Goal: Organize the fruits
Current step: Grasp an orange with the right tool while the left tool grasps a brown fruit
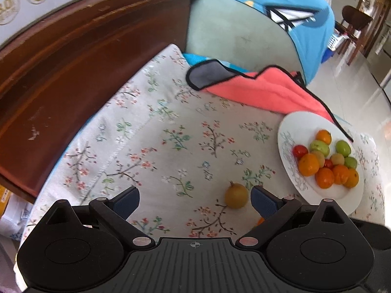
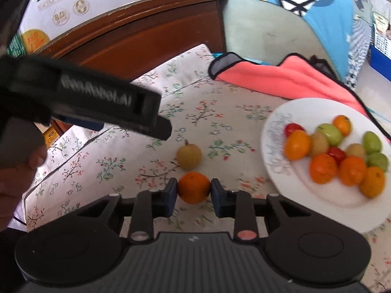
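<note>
In the right wrist view my right gripper [image 2: 193, 193] is shut on a small orange [image 2: 193, 187], low over the floral cloth [image 2: 220, 102]. Just beyond it lies a yellow-brown pear-like fruit [image 2: 189, 157]. In the left wrist view the same fruit [image 1: 236, 196] sits between the wide-apart fingers of my open left gripper [image 1: 195, 201], close to the right finger [image 1: 262, 201]; nothing touches it. A white plate [image 1: 300, 127] at the right holds several oranges, green fruits and red ones. The plate [image 2: 305, 112] also shows in the right wrist view. The left gripper's black housing [image 2: 97, 102] crosses that view's left side.
A pink cloth with black trim [image 1: 264, 90] lies behind the plate. A dark wooden board [image 1: 85, 56] borders the surface on the left, with cartons [image 2: 73, 5] on top. A blue cover [image 1: 293, 12] drapes a pale green seat behind. A hand [image 2: 19, 171] shows at the left edge.
</note>
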Available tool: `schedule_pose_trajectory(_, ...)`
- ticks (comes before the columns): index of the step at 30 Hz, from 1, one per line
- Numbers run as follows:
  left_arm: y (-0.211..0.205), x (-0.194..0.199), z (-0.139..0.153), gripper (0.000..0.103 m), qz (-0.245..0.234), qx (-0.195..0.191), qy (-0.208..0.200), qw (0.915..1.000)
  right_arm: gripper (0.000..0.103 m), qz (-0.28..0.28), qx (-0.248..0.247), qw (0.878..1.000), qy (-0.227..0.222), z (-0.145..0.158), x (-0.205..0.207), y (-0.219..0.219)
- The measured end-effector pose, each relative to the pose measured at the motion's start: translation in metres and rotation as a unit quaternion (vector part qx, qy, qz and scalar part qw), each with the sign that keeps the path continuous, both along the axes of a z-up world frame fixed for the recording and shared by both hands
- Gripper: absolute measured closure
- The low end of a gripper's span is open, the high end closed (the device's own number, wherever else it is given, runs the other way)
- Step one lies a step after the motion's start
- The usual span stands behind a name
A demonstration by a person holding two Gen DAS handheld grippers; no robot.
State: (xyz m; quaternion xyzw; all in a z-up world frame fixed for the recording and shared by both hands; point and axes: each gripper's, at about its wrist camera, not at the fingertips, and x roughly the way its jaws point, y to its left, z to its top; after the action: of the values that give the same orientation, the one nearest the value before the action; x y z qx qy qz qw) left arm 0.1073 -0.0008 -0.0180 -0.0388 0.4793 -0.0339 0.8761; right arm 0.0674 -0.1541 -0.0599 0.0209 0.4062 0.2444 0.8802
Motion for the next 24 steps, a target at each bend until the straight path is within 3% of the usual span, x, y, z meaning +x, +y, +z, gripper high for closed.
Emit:
schedule_pose_trajectory(8,-0.025,-0.003,-0.009,0.014,-0.041,0.002,-0.017,0.9990,0.074,-0.028,0.008,1.000,0.011,0.010,-0.012,-0.038)
schedule_pose_trajectory(19,-0.040,0.004,-0.031,0.052,-0.063,0.017,-0.016,0.9977,0.074,-0.069,0.035,0.997,0.017,0.025,-0.019,-0.076)
schedule_pose_trajectory(24,-0.042,0.005,-0.035,0.064,-0.065,0.015,-0.020,0.9976,0.074,-0.096,0.053,0.994,0.022,0.031,-0.013,-0.092)
